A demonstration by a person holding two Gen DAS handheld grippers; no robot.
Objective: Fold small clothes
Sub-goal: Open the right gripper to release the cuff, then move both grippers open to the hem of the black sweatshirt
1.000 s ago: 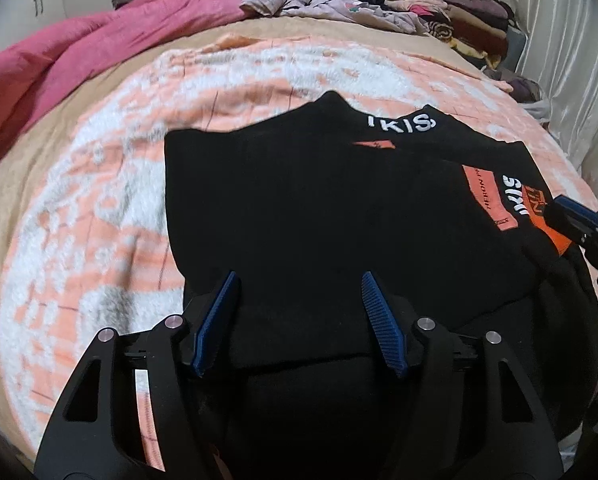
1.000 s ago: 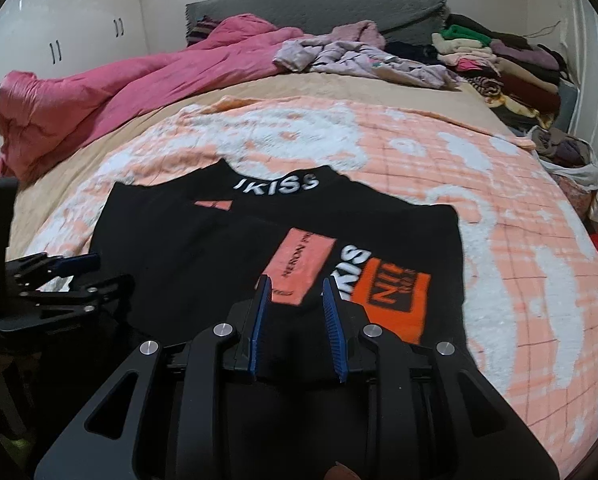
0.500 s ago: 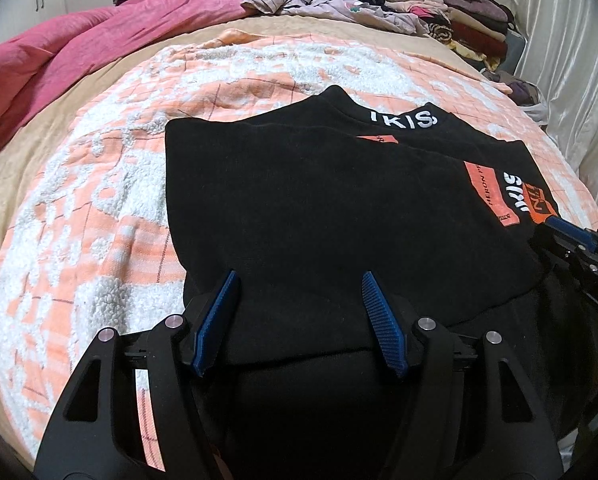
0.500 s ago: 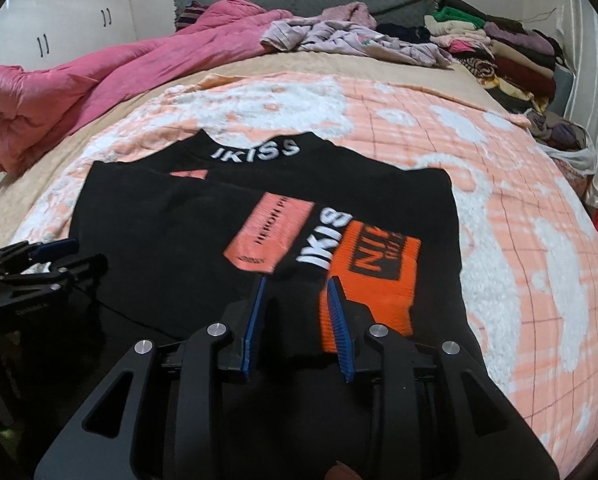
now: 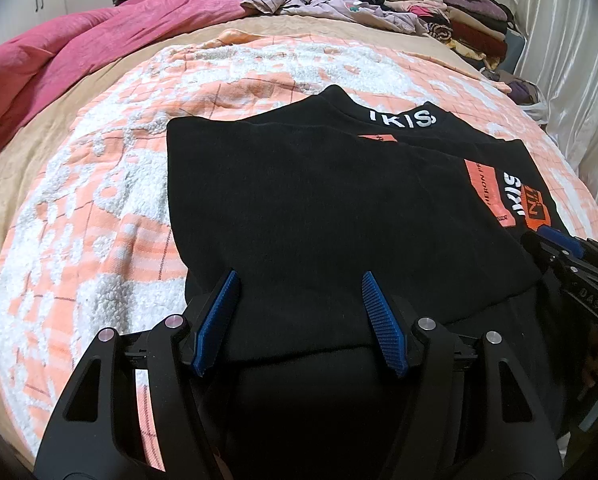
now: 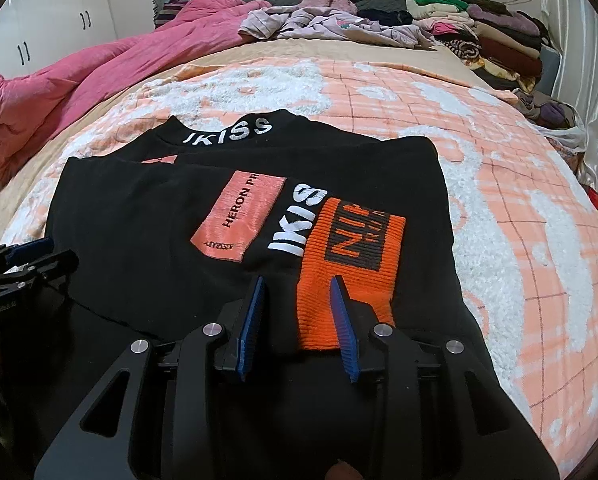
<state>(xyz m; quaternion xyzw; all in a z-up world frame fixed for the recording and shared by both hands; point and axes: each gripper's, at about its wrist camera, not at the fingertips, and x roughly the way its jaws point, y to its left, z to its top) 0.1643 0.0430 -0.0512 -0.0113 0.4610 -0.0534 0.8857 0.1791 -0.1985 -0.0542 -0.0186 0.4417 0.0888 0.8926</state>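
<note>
A black sweater [image 5: 339,200] with white "IKISS" lettering and orange patches lies partly folded on the bed, a sleeve laid across its front [image 6: 259,216]. My left gripper [image 5: 299,292] is open over the sweater's near left edge, holding nothing. My right gripper [image 6: 297,300] is open over the near right part, its fingers either side of the orange cuff [image 6: 347,264]. Each gripper shows at the edge of the other's view: the right one [image 5: 559,240], the left one [image 6: 31,260].
An orange-and-white blanket [image 6: 499,200] covers the bed. A pink duvet [image 5: 79,48] lies at the far left. Loose pale clothes [image 6: 331,24] and a stack of folded clothes [image 6: 491,28] lie at the head. A curtain [image 5: 571,60] hangs at the right.
My right gripper's jaws have opened wider and drawn back toward the near edge, uncovering the orange cuff. My left gripper stays open and has pulled back slightly.
</note>
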